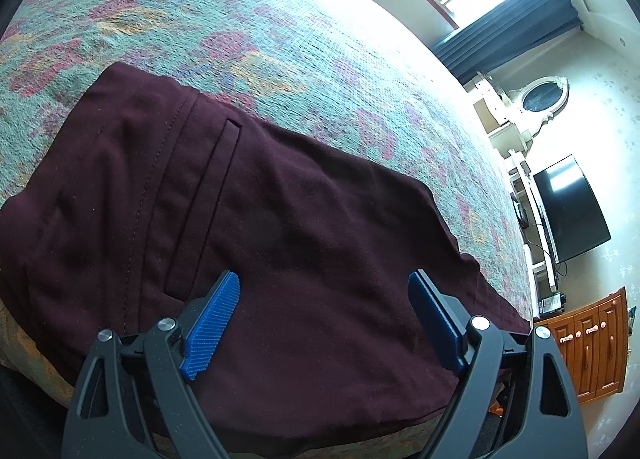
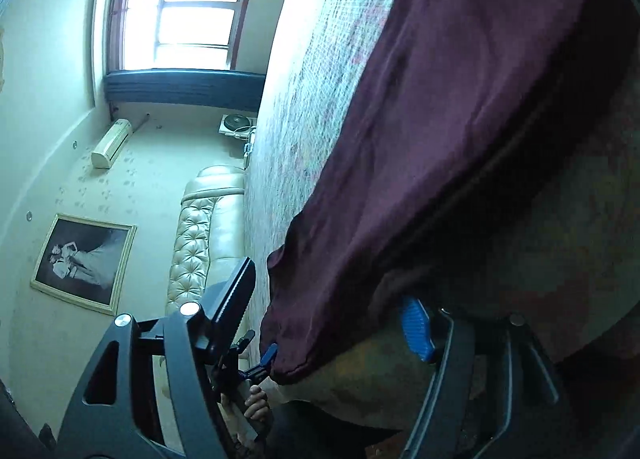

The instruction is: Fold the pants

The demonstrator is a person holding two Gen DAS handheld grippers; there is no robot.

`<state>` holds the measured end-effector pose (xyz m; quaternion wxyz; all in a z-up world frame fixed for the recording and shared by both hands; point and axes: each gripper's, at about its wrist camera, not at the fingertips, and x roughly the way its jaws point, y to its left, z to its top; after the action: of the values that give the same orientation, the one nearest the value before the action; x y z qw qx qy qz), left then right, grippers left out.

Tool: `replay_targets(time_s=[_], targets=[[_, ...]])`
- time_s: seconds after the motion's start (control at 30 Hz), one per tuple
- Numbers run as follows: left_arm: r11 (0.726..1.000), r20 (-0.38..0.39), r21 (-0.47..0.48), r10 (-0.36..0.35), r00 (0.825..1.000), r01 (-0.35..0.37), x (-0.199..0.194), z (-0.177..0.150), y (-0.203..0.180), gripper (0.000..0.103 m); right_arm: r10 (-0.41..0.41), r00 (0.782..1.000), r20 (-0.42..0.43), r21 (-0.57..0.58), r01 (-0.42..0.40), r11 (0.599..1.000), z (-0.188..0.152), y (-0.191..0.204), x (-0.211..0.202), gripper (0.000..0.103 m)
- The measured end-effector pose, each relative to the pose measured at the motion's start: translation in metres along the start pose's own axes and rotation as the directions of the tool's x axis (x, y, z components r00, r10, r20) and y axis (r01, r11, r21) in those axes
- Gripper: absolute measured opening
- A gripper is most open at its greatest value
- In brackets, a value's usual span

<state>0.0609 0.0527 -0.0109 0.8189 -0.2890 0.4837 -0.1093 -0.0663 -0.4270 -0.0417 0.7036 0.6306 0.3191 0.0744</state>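
Dark maroon pants (image 1: 248, 219) lie on a bed with a patterned green and pink cover (image 1: 248, 19), near its front edge. A back pocket slit and a seam show on the left part. My left gripper (image 1: 324, 283) is open above the pants, its blue pads (image 1: 212, 331) spread wide with nothing between them. In the right wrist view the pants (image 2: 420, 139) hang over the bed's edge. My right gripper (image 2: 332, 291) is open, with the cloth's edge lying between its fingers. The left gripper's blue tip (image 2: 269, 355) shows by the cloth's lower corner.
A window with dark curtains (image 1: 508, 31), a white dresser with an oval mirror (image 1: 540, 99), a black TV (image 1: 572, 207) and a wooden cabinet (image 1: 588, 351) stand past the bed. The right wrist view shows a tufted headboard (image 2: 196, 235), a framed photo (image 2: 84, 263) and an air conditioner (image 2: 112, 143).
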Motion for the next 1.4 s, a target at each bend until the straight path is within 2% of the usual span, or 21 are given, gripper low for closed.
replay_targets(time_s=[0.07, 0.13, 0.2, 0.37, 0.5, 0.57, 0.63, 0.67, 0.73, 0.8, 0.83, 0.87, 0.9, 0.97, 1.1, 1.2, 1.27, 1.33, 1.37, 1.4], targets=[[1.000, 0.001, 0.008, 0.007, 1.000, -0.007, 0.001, 0.000, -0.001, 0.085, -0.076, 0.997, 0.024, 0.048, 0.075, 0.996, 0.003, -0.006, 0.002, 0.049], [1.000, -0.001, 0.009, 0.008, 1.000, -0.007, 0.001, 0.000, -0.003, 0.085, -0.136, 0.990, 0.031, 0.081, 0.133, 0.988, 0.008, -0.012, 0.003, 0.019], [1.000, -0.003, -0.001, -0.002, 1.000, 0.002, 0.000, 0.000, -0.002, 0.085, -0.191, 0.981, 0.018, 0.086, 0.189, 0.978, 0.008, -0.013, 0.002, 0.008], [1.000, -0.009, -0.012, -0.022, 1.000, 0.022, -0.001, 0.001, 0.002, 0.085, -0.235, 0.972, -0.007, 0.068, 0.235, 0.970, 0.003, -0.009, -0.006, 0.010], [1.000, -0.010, -0.008, -0.023, 1.000, 0.023, -0.002, 0.002, 0.003, 0.085, -0.224, 0.975, 0.002, 0.118, 0.222, 0.968, 0.000, -0.012, -0.031, 0.018], [1.000, -0.011, 0.000, -0.018, 1.000, 0.018, -0.003, 0.001, 0.002, 0.085, -0.241, 0.969, 0.050, 0.102, 0.235, 0.967, 0.007, -0.008, -0.058, 0.027], [1.000, -0.011, 0.005, -0.013, 1.000, 0.013, -0.004, 0.000, 0.000, 0.085, -0.256, 0.958, 0.128, 0.077, 0.247, 0.966, 0.024, -0.003, -0.092, 0.038], [1.000, -0.008, 0.005, -0.011, 1.000, 0.011, -0.006, 0.000, 0.000, 0.085, -0.269, 0.948, 0.171, 0.054, 0.263, 0.963, 0.035, 0.001, -0.110, 0.040], [1.000, 0.002, 0.007, -0.004, 1.000, 0.004, -0.011, -0.002, -0.002, 0.085, -0.287, 0.918, 0.273, -0.016, 0.302, 0.953, 0.068, 0.013, -0.150, 0.053], [0.999, 0.018, 0.044, 0.030, 0.999, -0.030, -0.017, -0.003, -0.007, 0.085, -0.286, 0.891, 0.354, -0.075, 0.332, 0.940, 0.105, 0.021, -0.183, 0.061], [0.995, 0.033, 0.076, 0.055, 0.998, -0.057, -0.020, -0.004, -0.011, 0.085, -0.272, 0.888, 0.372, -0.095, 0.328, 0.940, 0.125, 0.021, -0.194, 0.069], [0.991, 0.048, 0.110, 0.077, 0.996, -0.082, -0.022, -0.004, -0.014, 0.085, -0.260, 0.891, 0.372, -0.110, 0.320, 0.941, 0.146, 0.018, -0.201, 0.070], [0.982, 0.062, 0.152, 0.103, 0.993, -0.111, -0.024, -0.005, -0.018, 0.085, -0.273, 0.892, 0.361, -0.113, 0.332, 0.936, 0.170, 0.012, -0.207, 0.071], [0.972, 0.069, 0.184, 0.136, 0.988, -0.147, -0.024, -0.004, -0.018, 0.085, -0.336, 0.874, 0.352, -0.096, 0.391, 0.916, 0.206, -0.003, -0.213, 0.071], [0.967, 0.042, 0.185, 0.173, 0.984, -0.178, -0.019, 0.005, -0.005, 0.085, -0.377, 0.885, 0.273, -0.099, 0.416, 0.904, 0.255, -0.036, -0.209, 0.071], [0.960, 0.044, 0.194, 0.198, 0.979, -0.203, -0.018, 0.009, 0.000, 0.085, -0.378, 0.906, 0.188, -0.141, 0.406, 0.903, 0.270, -0.047, -0.186, 0.070], [0.956, 0.045, 0.206, 0.206, 0.978, -0.211, -0.017, 0.009, 0.000, 0.085, -0.376, 0.924, 0.073, -0.170, 0.383, 0.908, 0.269, -0.053, -0.163, 0.071], [0.945, 0.044, 0.233, 0.226, 0.973, -0.230, -0.014, 0.008, -0.002, 0.085, -0.441, 0.897, 0.030, -0.244, 0.434, 0.867, 0.263, -0.049, -0.149, 0.071], [0.938, 0.044, 0.249, 0.237, 0.971, -0.240, -0.012, 0.008, -0.004, 0.085, -0.454, 0.891, 0.017, -0.255, 0.443, 0.859, 0.264, -0.047, -0.147, 0.069], [0.929, 0.046, 0.269, 0.249, 0.967, -0.252, -0.012, 0.007, -0.006, 0.085, -0.451, 0.892, -0.011, -0.248, 0.435, 0.866, 0.255, -0.049, -0.143, 0.046]])
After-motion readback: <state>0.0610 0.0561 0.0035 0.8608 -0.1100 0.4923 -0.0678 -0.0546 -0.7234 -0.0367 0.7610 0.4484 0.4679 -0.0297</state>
